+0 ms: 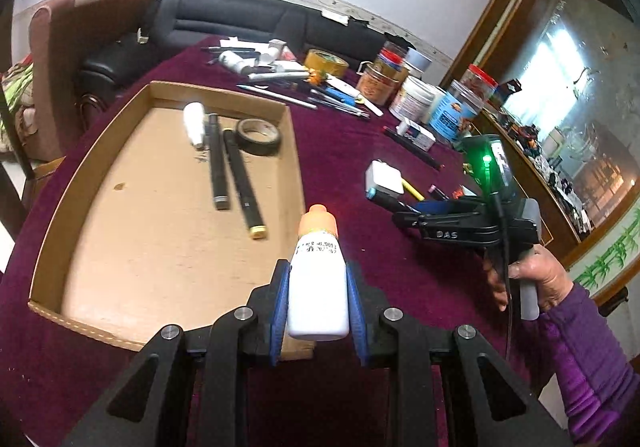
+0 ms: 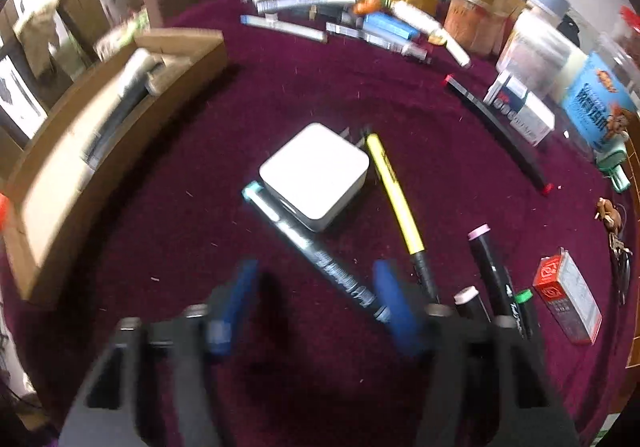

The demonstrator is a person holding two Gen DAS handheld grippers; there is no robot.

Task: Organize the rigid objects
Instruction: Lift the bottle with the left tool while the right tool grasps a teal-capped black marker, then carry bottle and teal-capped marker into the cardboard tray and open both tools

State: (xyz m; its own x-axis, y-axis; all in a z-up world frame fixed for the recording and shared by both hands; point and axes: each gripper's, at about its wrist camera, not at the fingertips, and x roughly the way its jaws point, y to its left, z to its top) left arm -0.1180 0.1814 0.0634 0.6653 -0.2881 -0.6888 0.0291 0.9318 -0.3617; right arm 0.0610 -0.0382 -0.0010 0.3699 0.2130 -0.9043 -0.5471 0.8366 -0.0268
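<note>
Bottle [image 1: 318, 279], white with an orange cap, sits clamped between the blue pads of the left tool [image 1: 318, 301], cap pointing forward. Cardboard tray [image 1: 160, 255] lies ahead and to its left, holding two markers [image 1: 234, 175], a tape roll [image 1: 259, 135] and a small white bottle [image 1: 194, 123].

Right tool [image 2: 316, 295] hangs wide apart and empty over the table [image 2: 180, 231], with a teal-capped marker [image 2: 316, 251] between its fingers and a white square adapter [image 2: 314, 175] just ahead.

Risks: the grip is low on the smooth bottle, so it may slip or tip out short of the tray wall. Blur suggests quick motion; closing now could nudge the marker against the adapter.
</note>
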